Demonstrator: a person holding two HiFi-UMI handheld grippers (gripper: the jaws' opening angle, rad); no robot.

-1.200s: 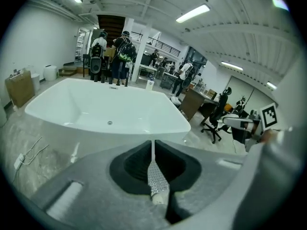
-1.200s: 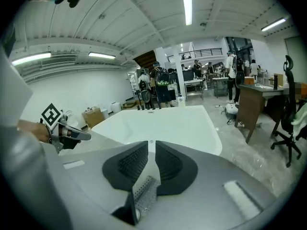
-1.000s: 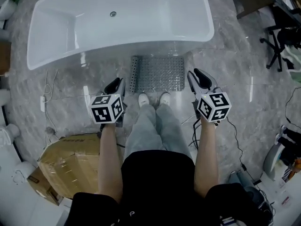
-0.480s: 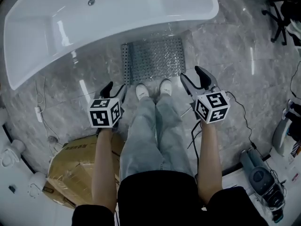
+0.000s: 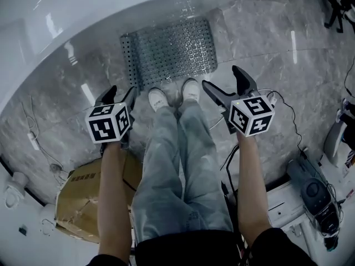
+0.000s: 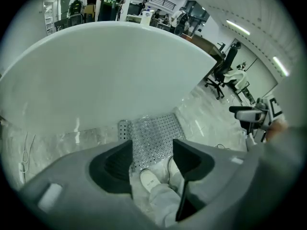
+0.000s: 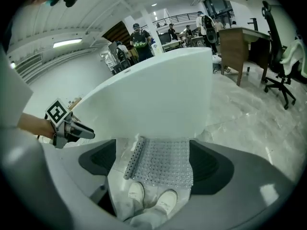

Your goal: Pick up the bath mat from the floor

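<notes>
A clear, studded bath mat [image 5: 170, 52] lies flat on the grey marble floor against the white bathtub [image 5: 83, 15], its left edge curled up. It also shows in the left gripper view [image 6: 152, 135] and the right gripper view [image 7: 163, 159]. My left gripper [image 5: 118, 95] hovers above the floor left of the mat's near corner, jaws opening, nothing between them. Right of the mat's near corner my right gripper [image 5: 226, 85] hangs with jaws opening wide and empty. The person's white shoes [image 5: 173, 96] stand at the mat's near edge.
A cardboard box [image 5: 83, 195] sits on the floor behind the left arm. Black cables [image 5: 280, 111] trail across the floor at the right, toward devices [image 5: 314, 192] on a white base. An office chair base [image 5: 338, 1] stands at the far right.
Both grippers' jaws have spread apart from nearly shut. The head view has tilted down and forward, so the mat lies closer beneath the grippers and most of the tub has left the top.
</notes>
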